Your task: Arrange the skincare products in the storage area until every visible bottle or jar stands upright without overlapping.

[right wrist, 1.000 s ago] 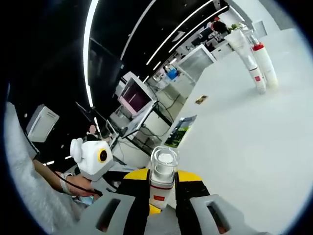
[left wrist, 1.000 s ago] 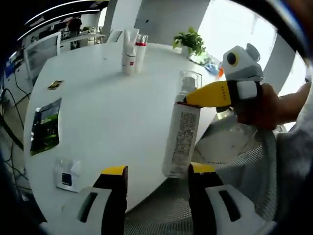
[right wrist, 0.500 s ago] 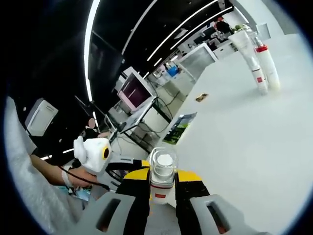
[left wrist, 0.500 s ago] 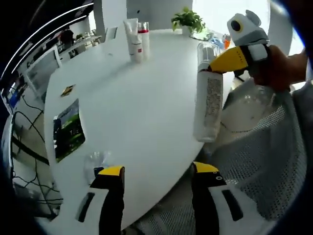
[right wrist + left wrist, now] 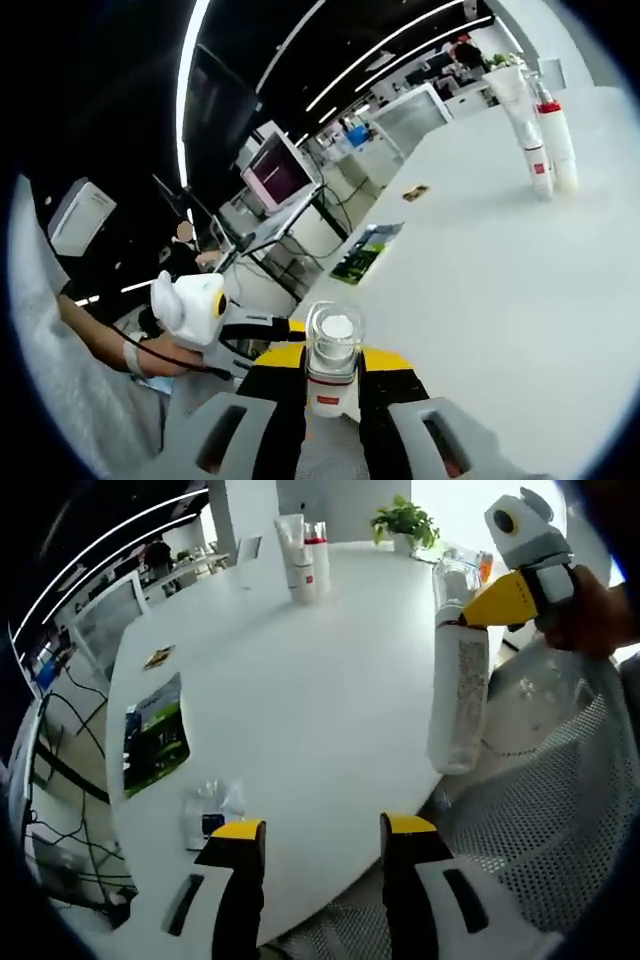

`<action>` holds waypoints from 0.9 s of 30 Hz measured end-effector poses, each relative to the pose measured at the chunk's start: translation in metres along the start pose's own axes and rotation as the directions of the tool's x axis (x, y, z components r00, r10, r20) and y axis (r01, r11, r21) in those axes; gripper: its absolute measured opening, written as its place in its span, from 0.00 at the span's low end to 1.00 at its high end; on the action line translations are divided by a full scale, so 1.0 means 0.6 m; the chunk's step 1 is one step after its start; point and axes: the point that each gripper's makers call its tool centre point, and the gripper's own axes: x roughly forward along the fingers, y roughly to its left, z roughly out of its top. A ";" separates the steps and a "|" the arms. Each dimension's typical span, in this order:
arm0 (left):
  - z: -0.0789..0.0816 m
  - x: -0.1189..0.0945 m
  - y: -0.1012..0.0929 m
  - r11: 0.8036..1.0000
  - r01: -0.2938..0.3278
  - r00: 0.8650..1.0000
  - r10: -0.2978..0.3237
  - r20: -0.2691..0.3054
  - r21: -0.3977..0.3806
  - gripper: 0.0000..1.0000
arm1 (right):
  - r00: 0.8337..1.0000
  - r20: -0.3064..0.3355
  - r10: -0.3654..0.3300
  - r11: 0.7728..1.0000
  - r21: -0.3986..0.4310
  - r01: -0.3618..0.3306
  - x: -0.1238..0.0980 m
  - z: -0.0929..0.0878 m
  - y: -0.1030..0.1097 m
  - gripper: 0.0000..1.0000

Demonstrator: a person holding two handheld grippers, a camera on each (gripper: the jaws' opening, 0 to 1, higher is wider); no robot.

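My right gripper (image 5: 331,375) is shut on the neck of a tall white pump bottle (image 5: 457,700) with a clear cap (image 5: 333,330); in the left gripper view it hangs upright in the air off the table's near right edge, held by the right gripper (image 5: 482,608). My left gripper (image 5: 320,832) is open, nothing between its jaws, above the table's near edge. Two white tubes (image 5: 305,546), one with a red collar, stand upright together at the far side of the round white table (image 5: 300,680); the tubes (image 5: 545,125) also show at the far right in the right gripper view.
A green booklet (image 5: 155,735), a small clear packet (image 5: 208,815) and a small dark card (image 5: 158,658) lie on the table's left part. A potted plant (image 5: 405,520) stands at the far edge. A grey mesh chair (image 5: 540,820) sits below the bottle. Monitors and desks (image 5: 280,180) stand beyond.
The held bottle has shifted further right and up relative to my left gripper. The left view has swung, showing more of the table; the right view shows a slightly different angle.
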 end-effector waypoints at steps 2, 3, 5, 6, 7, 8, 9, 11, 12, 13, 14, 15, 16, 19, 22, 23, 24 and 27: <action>-0.003 0.001 -0.002 1.000 0.003 1.000 -0.003 -0.005 -0.008 0.42 | 1.000 0.010 -0.017 1.000 -0.016 0.017 -0.002 0.005 -0.005 0.13; -0.003 0.001 -0.002 1.000 0.001 1.000 -0.001 -0.003 -0.001 0.42 | 1.000 0.014 -0.020 1.000 -0.024 0.020 -0.002 0.008 -0.007 0.13; -0.002 0.001 -0.004 1.000 0.004 1.000 -0.004 0.001 0.008 0.42 | 0.999 -0.007 -0.035 0.997 -0.075 0.034 -0.004 0.009 -0.017 0.13; -0.003 0.001 -0.003 1.000 0.002 1.000 -0.002 -0.001 0.013 0.42 | 0.999 -0.021 -0.049 0.992 -0.116 0.046 -0.005 0.011 -0.024 0.13; -0.004 0.001 -0.003 1.000 0.002 1.000 -0.002 -0.004 0.017 0.42 | 0.998 -0.026 -0.059 0.989 -0.138 0.055 -0.006 0.013 -0.029 0.13; -0.005 0.001 -0.003 1.000 0.000 1.000 0.000 -0.005 0.018 0.42 | 0.998 -0.026 -0.064 0.987 -0.149 0.059 -0.007 0.016 -0.033 0.13; -0.005 0.001 -0.003 1.000 0.000 1.000 0.000 -0.005 0.021 0.42 | 0.997 -0.024 -0.070 0.986 -0.155 0.065 -0.008 0.022 -0.038 0.13; -0.006 0.001 -0.003 1.000 0.001 1.000 -0.001 -0.008 0.022 0.42 | 0.996 -0.015 -0.083 0.984 -0.158 0.079 -0.009 0.034 -0.050 0.13; -0.007 0.001 -0.004 1.000 0.003 1.000 -0.002 -0.011 0.022 0.42 | 0.996 -0.013 -0.090 0.983 -0.162 0.087 -0.010 0.039 -0.056 0.13; -0.008 0.002 -0.004 1.000 0.005 1.000 -0.004 -0.015 0.023 0.42 | 0.994 -0.009 -0.105 0.980 -0.171 0.102 -0.010 0.046 -0.064 0.13; -0.009 0.003 -0.005 1.000 0.006 1.000 -0.005 -0.017 0.023 0.42 | 0.993 -0.007 -0.115 0.977 -0.181 0.112 -0.011 0.050 -0.069 0.13; -0.009 0.002 -0.006 1.000 0.008 1.000 -0.008 -0.019 0.023 0.42 | 0.992 -0.005 -0.123 0.973 -0.200 0.119 -0.010 0.056 -0.073 0.13; -0.010 0.003 -0.006 1.000 0.009 1.000 -0.009 -0.023 0.025 0.42 | 0.991 -0.008 -0.131 0.970 -0.205 0.127 -0.011 0.059 -0.077 0.13; -0.018 0.007 -0.008 1.000 0.015 0.999 -0.014 -0.043 0.027 0.42 | 0.989 -0.007 -0.145 0.960 -0.243 0.139 -0.008 0.076 -0.089 0.13; -0.025 0.008 -0.007 0.999 0.012 0.997 -0.010 -0.070 0.032 0.41 | 0.987 -0.013 -0.161 0.941 -0.303 0.149 -0.007 0.088 -0.100 0.13; -0.025 0.007 -0.007 0.999 0.012 0.998 -0.010 -0.069 0.031 0.41 | 0.986 -0.015 -0.166 0.938 -0.310 0.153 -0.006 0.093 -0.104 0.13; -0.025 0.008 -0.007 0.999 0.013 0.998 -0.010 -0.069 0.031 0.41 | 0.986 -0.015 -0.166 0.937 -0.313 0.153 -0.005 0.096 -0.106 0.13; -0.029 0.009 -0.006 0.999 0.014 0.997 -0.011 -0.079 0.033 0.40 | 0.983 -0.007 -0.181 0.928 -0.332 0.169 -0.004 0.111 -0.117 0.13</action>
